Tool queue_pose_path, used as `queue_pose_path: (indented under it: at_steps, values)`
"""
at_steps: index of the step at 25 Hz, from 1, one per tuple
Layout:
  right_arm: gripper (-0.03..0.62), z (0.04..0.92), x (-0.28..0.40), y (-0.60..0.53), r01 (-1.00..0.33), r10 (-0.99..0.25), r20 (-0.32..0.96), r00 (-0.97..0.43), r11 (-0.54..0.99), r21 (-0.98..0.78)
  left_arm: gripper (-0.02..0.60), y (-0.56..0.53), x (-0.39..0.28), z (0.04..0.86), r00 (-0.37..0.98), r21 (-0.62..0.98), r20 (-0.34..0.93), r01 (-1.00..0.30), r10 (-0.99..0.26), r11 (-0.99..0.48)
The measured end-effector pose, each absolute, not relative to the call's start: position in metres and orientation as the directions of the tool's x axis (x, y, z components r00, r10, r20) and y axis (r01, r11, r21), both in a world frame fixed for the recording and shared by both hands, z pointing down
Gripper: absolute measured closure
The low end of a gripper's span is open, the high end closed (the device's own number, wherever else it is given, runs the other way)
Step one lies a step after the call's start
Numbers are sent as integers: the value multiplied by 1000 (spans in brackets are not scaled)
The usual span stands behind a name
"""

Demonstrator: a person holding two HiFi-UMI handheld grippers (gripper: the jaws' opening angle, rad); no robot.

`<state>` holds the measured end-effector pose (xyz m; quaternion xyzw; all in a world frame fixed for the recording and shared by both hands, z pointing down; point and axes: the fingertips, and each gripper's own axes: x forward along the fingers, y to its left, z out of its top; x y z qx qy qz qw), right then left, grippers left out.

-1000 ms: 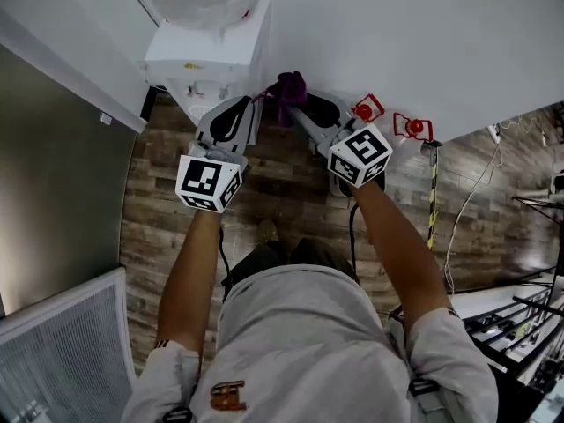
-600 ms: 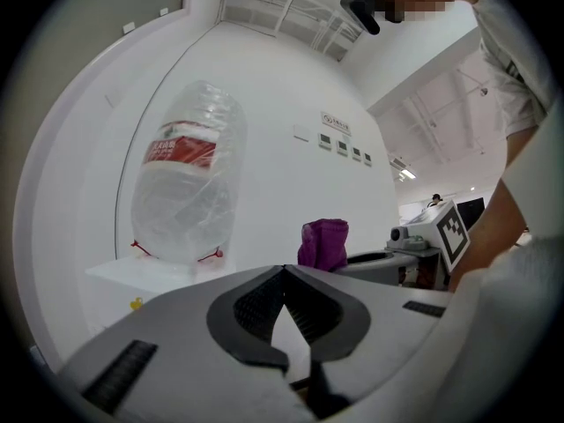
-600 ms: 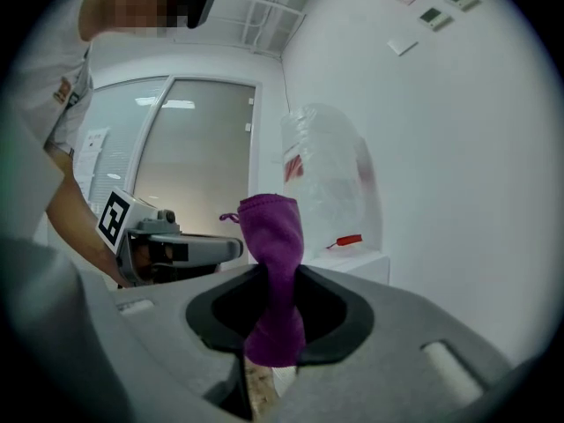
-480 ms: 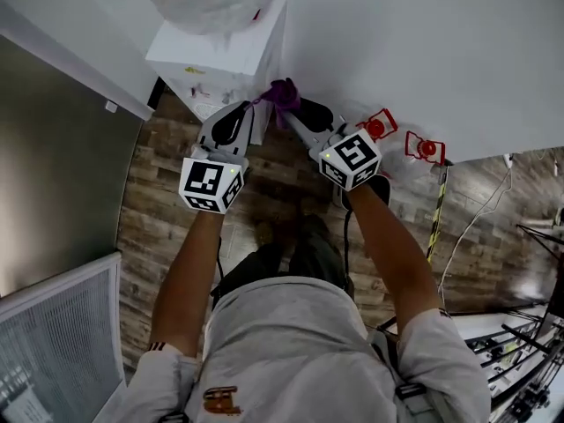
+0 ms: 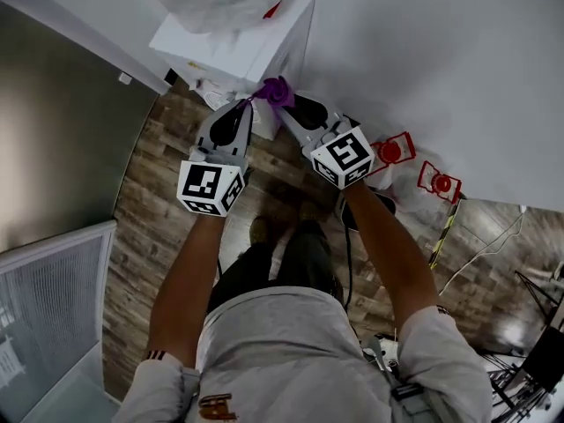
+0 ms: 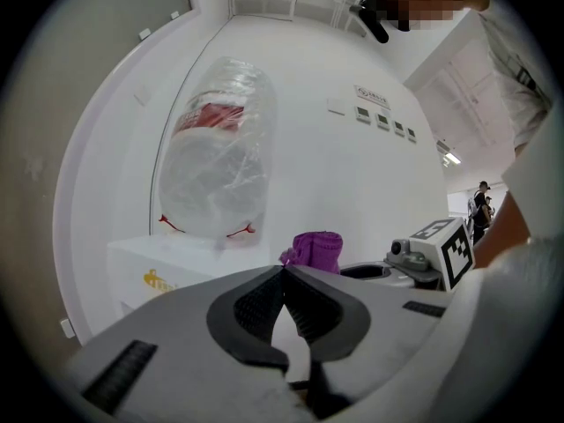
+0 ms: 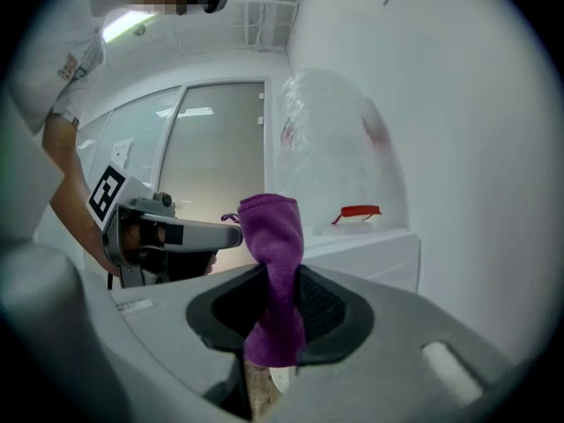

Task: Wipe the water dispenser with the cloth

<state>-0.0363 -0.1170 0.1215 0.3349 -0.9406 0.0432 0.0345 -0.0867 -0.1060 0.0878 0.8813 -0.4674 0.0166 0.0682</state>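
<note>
Arms: both arms (image 5: 189,276) reach out in front of the person, bare from the sleeve down. The two tools point at the top front corner of the dispenser (image 5: 233,53), with their tips close together.
Left tool (image 6: 284,273): clenched, its jaws meet at the tips with nothing between them. It hangs just beside the cloth.
Right tool (image 7: 280,276): its jaws squeeze the purple cloth (image 7: 273,236).
Cloth: it sticks up past the jaw tips in a soft roll, right at the dispenser's corner. I cannot tell if it touches the dispenser.
Dispenser: a white box with a big bottle (image 6: 216,161) on top. The bottle is wrapped in clear plastic.
Writing: a small yellow logo (image 6: 159,280) is on the dispenser's side, too small to read. Each tool has a cube (image 5: 209,188) with black and white squares. The shirt has an orange print (image 5: 220,404) I cannot read.
Floor: brown and grey wood planks (image 5: 150,192).
Room: a white wall (image 5: 441,51) stands behind the dispenser, and a grey wall (image 5: 62,130) is to the left. Two red things (image 5: 395,151) sit on the floor by the white wall.
</note>
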Motion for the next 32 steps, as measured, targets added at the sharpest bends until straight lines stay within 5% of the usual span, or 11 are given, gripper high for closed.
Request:
queue_pose_path:
  at_steps: [32]
  values:
    - [493,181,-28,-206,-551,-544,109,-832,833,-53,583,-147,-76,138,392,156,154,-916,-907,-369]
